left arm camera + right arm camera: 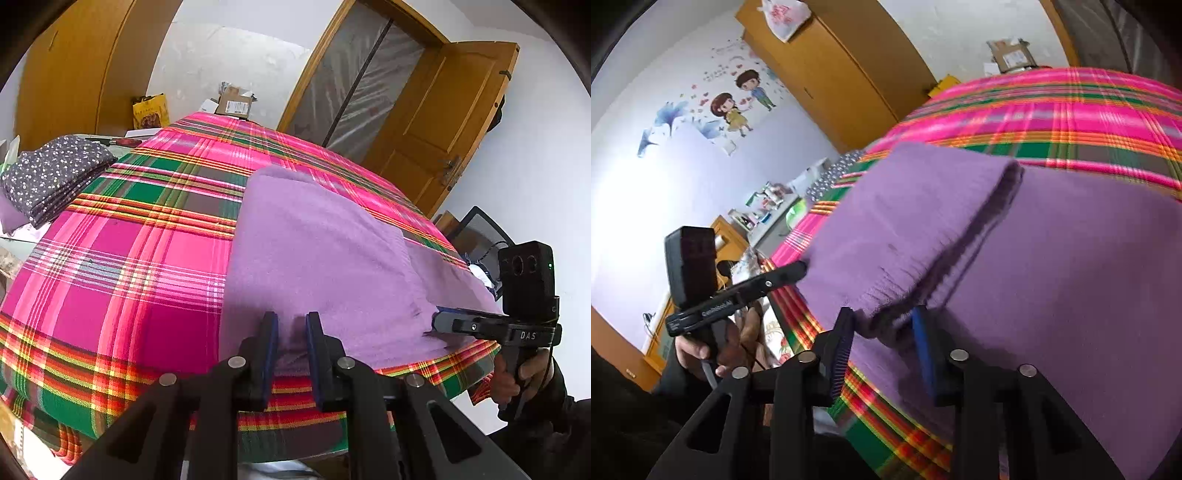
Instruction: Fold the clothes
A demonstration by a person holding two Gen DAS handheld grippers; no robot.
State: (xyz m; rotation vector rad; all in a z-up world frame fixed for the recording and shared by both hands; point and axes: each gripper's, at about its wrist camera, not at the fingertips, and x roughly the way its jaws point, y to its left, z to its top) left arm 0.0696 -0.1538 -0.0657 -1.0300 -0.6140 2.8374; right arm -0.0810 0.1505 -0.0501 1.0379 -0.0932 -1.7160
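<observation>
A purple garment (pixel 314 240) lies on the pink plaid cover (pixel 129 258), one layer folded over the rest. In the left wrist view my left gripper (pixel 291 332) is at the garment's near edge, shut on a small bunch of purple fabric. My right gripper (pixel 439 319) comes in from the right, its tip at the folded layer's near corner. In the right wrist view the right gripper (pixel 882 328) has that corner of the garment (pixel 1052 277) filling the gap between its pads. My left gripper (pixel 802 268) touches the fabric's left edge.
A folded stack of dark floral cloth (pixel 55 173) sits at the cover's far left. A cardboard box (pixel 234 103) and a yellow bag (pixel 149 110) stand beyond the far edge. A wooden door (pixel 443 129) and a chair (pixel 480 236) are to the right.
</observation>
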